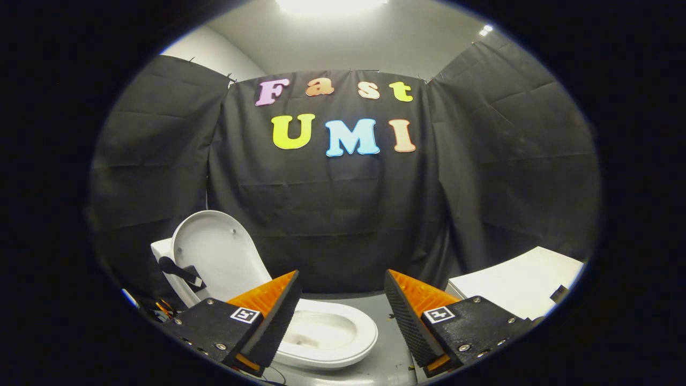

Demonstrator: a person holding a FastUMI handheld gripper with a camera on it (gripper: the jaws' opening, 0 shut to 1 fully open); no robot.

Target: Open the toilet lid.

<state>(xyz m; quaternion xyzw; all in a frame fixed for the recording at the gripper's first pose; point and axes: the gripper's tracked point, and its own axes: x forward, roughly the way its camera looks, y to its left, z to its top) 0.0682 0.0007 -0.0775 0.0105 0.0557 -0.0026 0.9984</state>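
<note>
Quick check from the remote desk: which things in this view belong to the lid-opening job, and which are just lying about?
Belongs to the job:
- white oval toilet lid, already raised upright
- white toilet seat over the open bowl, beyond the left finger
- gripper, fingers open, holding nothing

Just lying about:
- flat white box-like object beyond the right finger
- grey floor
- black handle-like part beside the lid

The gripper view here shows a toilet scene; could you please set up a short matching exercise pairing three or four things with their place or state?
Things:
1. toilet lid
2. toilet seat
3. gripper
4. white box

Place or state:
A. open, nothing between its fingers
B. raised upright against the tank
C. down over the bowl, beyond the fingers
D. off to the right, against the black cloth

Pairs: 1-B, 2-C, 3-A, 4-D
</note>
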